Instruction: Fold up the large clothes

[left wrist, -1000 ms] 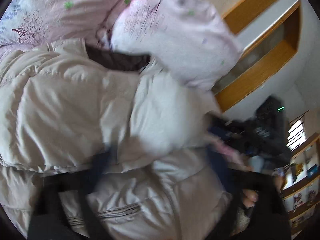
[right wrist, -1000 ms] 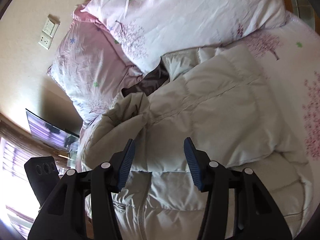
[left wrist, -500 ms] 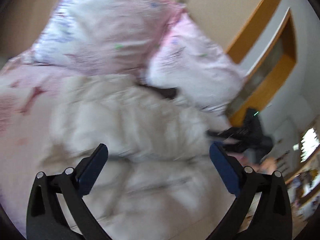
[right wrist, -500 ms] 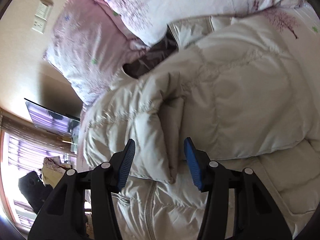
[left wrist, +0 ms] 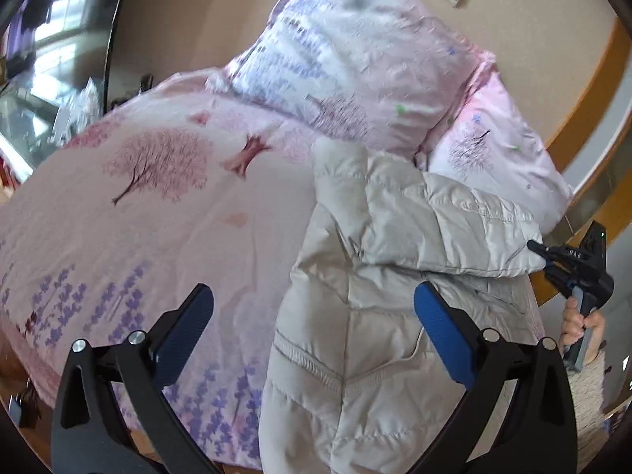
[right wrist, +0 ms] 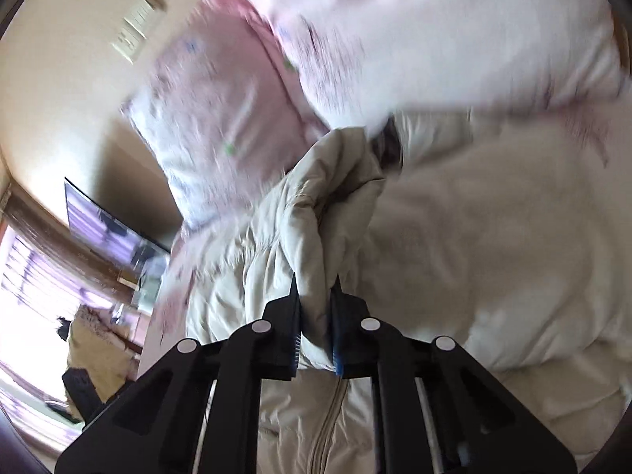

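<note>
Puffer jacket (left wrist: 379,316) lies lengthwise along the bed's (left wrist: 158,237) side edge, collar toward the pillows (left wrist: 367,59); the right hand-held gripper (right wrist: 316,296) pinches its folded sleeve, nearer than the left hand-held gripper (left wrist: 312,316), jaws wide, empty.

The left wrist camera looks down along its fingers from beside the cream puffer jacket (left wrist: 395,276), facing the pillows (left wrist: 355,63) behind it. The right wrist camera sits close above the jacket (right wrist: 454,237), facing the same pillows (right wrist: 434,31). Both views share jacket and pillows.
</note>
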A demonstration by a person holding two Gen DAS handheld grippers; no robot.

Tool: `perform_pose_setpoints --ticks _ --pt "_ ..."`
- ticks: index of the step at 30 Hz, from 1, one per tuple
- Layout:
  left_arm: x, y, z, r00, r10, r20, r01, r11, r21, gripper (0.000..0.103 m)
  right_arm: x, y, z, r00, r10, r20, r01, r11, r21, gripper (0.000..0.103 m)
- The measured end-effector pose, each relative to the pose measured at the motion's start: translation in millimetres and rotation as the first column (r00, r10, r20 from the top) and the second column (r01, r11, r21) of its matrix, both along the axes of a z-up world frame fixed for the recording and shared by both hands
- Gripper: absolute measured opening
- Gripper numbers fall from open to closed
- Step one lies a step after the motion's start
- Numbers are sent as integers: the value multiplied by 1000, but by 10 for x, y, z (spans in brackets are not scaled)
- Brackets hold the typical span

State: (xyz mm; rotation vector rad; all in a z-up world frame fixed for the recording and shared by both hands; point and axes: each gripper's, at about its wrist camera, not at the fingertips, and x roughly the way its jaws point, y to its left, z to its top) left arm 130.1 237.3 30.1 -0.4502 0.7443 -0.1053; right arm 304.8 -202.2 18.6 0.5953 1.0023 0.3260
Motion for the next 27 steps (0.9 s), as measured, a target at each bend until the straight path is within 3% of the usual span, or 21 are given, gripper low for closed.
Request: perform_pose_setpoints --ticks 3,6,10,15,20,24,26,27 --pt "6 -80 -31 999 -34 15 34 999 29 101 -9 -42 -52 1000 -20 -20 19 999 -38 12" --pt "92 -168 -116 995 -85 -45 87 996 34 101 35 -98 -223 996 -44 -72 40 998 -48 12" --pt "123 -225 -224 993 -96 -70 100 994 51 101 47 -161 -510 983 -76 -170 64 995 -76 12" --pt "51 -240 -277 996 -88 -23 90 992 91 101 53 -195 -774 967 -89 -240 63 992 -112 20" --pt "54 -178 -382 989 -97 -109 103 994 46 101 -71 -354 -667 965 -107 -241 76 988 -133 48" --pt "-25 -130 -437 987 -75 -140 83 995 52 101 -417 -682 -417 967 -167 -190 132 974 -183 62" --pt "-71 -118 -448 987 -73 -145 81 996 47 101 -623 -905 -310 963 -200 -182 162 965 -206 87" --pt "-97 -112 -449 987 -77 -143 84 996 41 101 -708 -992 -268 961 -214 -177 174 960 -218 93"
